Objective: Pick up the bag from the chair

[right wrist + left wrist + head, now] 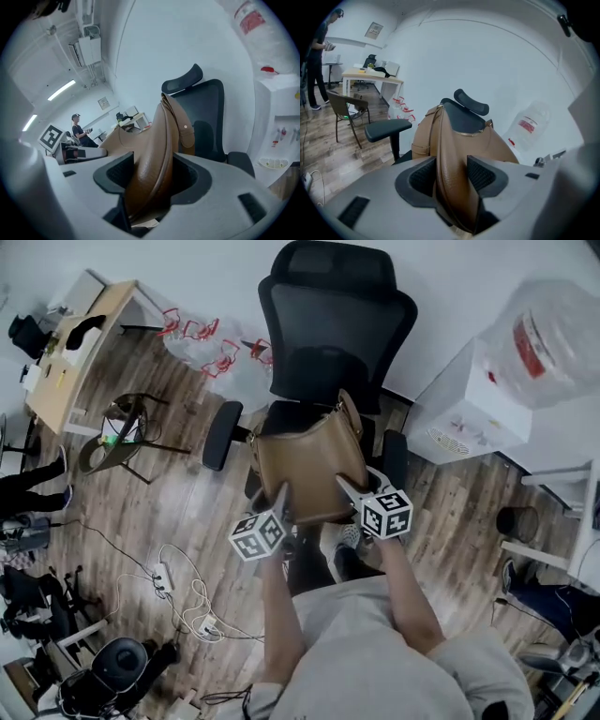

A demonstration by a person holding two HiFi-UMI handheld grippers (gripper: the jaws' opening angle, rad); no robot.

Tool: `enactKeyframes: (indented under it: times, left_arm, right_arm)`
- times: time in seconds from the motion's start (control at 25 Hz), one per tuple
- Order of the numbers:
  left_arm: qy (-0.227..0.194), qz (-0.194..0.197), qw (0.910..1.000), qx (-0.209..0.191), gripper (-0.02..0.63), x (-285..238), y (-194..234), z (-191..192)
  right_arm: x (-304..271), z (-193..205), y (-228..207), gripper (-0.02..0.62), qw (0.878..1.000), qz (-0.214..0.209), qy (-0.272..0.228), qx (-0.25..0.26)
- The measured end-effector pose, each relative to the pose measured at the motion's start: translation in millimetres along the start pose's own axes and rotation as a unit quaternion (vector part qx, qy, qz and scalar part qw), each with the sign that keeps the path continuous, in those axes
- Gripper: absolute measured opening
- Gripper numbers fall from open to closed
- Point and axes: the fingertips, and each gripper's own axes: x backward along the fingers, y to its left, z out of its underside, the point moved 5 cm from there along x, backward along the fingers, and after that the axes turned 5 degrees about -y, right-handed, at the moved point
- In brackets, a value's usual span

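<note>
- The left gripper (pixel 278 496) is clenched on the near edge of the brown bag (pixel 309 460), at about 7 o'clock of the bag in the head view. A fold of leather is pinched between its ribbed pads.
- The right gripper (pixel 351 489) is clamped on the same edge at about 5 o'clock, and the gap between its jaws is filled with leather.
- The bag is found over the seat of the black chair (pixel 330 329), with its strap end pointed to 12 o'clock toward the backrest. Whether its base is clear of the seat cannot be told.
- The lift is best made straight up, with both grips kept level and close together, so that the soft leather is not dragged out of either pinch.
- The armrests (pixel 222 435) at 9 and 3 o'clock of the bag should be cleared before it is drawn back toward 6 o'clock.
</note>
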Motion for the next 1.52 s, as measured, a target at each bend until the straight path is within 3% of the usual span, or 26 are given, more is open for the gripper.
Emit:
enactKeyframes:
  times: [0.48, 0.88, 1.12, 1.52]
  left_arm:
    - [-0.079, 0.062, 0.9941, -0.04, 0.193, 31.6, -78.6, -52.4]
    - [-0.129, 0.089, 0.9856, -0.064, 0.192, 61.3, -103.1, -84.8]
    - [-0.145, 0.103, 0.9803, -0.086, 0.191, 75.0, -111.2, -99.5]
    - [-0.16, 0.096, 0.9697, -0.158, 0.189, 93.0, -130.1, -112.5]
  right_arm:
    - [66.5, -83.5, 7.1, 0.239, 0.994, -0.009, -0.086, 0.062]
    - [94.0, -124.3, 29.8, 0.238, 0.983, -0.023, -0.148, 0.106]
    - [104.9, -134.5, 41.1, 0.236, 0.978, -0.026, -0.173, 0.112]
    - [119.0, -139.1, 49.6, 0.235, 0.972, -0.024, -0.192, 0.136]
